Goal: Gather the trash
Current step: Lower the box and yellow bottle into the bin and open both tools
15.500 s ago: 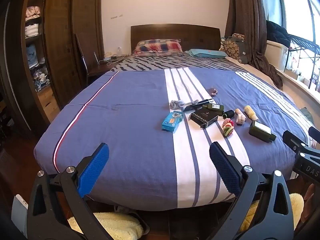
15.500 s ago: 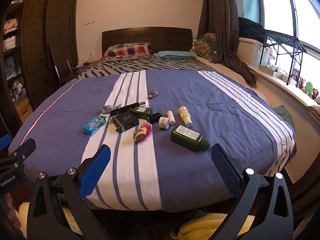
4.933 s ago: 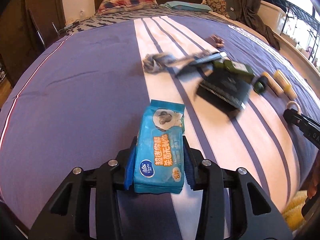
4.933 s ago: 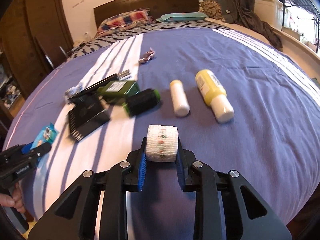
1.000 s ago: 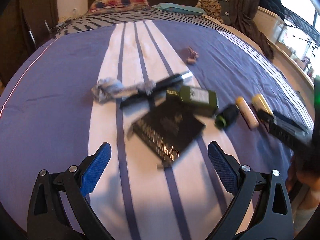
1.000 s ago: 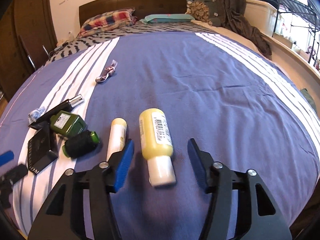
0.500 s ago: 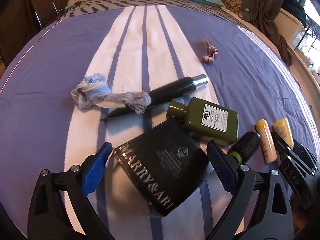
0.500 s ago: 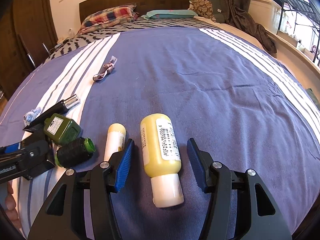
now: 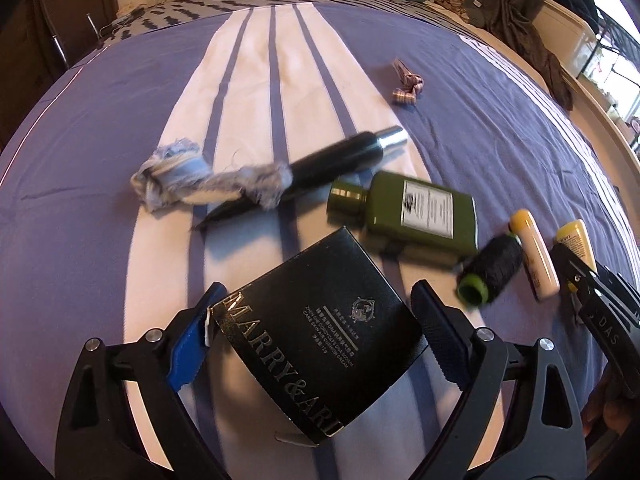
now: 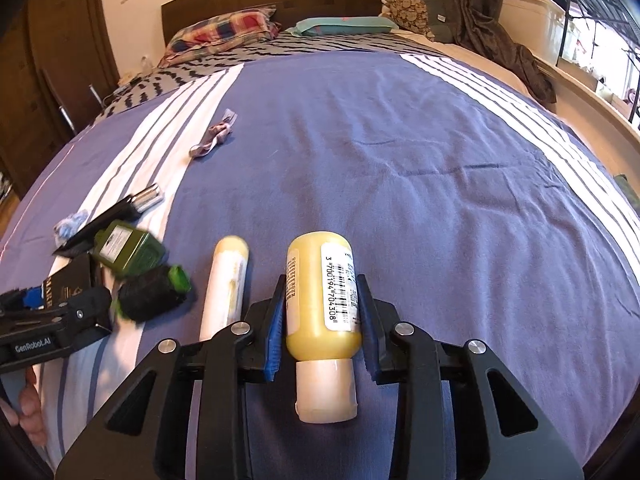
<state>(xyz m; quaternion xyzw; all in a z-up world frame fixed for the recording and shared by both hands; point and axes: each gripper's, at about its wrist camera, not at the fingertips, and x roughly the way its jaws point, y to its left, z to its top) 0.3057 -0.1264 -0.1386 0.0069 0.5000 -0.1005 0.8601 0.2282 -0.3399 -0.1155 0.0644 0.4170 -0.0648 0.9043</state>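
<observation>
Right wrist view: the right gripper is closing on the yellow bottle, pads at its flanks, bottle lying on the bed.
Left wrist view: the left gripper is straddling the black box, jaws wide and narrowing, right pad apart from it.
Doing it well: squeezing the bottle's body above its white cap, centring the skewed box before clamping.
Pose: both grippers are pointing steeply down.
</observation>
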